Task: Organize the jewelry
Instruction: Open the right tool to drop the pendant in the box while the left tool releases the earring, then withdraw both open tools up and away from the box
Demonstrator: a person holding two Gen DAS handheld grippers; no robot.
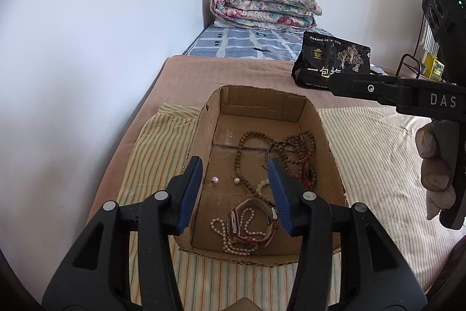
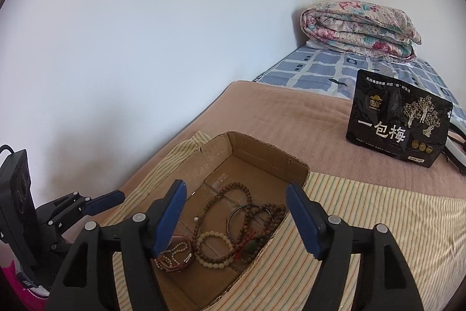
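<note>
Holding nothing, our left gripper (image 1: 236,179) hangs spread above the cardboard box (image 1: 314,118) on the bed, tilted down over its watch (image 1: 253,226), pearls and wooden beads (image 1: 247,142); our right gripper (image 2: 236,212), likewise spread, hovers at the box's right wall.

Left gripper (image 1: 236,174), blue-padded jaws spread apart and holding nothing, poised above an open cardboard box (image 1: 316,118) that rests on a striped cloth (image 1: 375,147). Inside the box: a long strand of brown wooden beads (image 1: 243,146) tangled toward the right wall, two loose pearls (image 1: 214,180) on the floor, and at the near end a brown-strapped wristwatch (image 1: 253,226) lying over a pearl necklace (image 1: 230,242). At right, the right gripper (image 1: 337,82) extends over a black snack pouch (image 1: 332,60), gripped by a gloved hand (image 1: 435,165); its jaws cannot be read. Behind, a folded floral quilt (image 1: 263,6).
</note>
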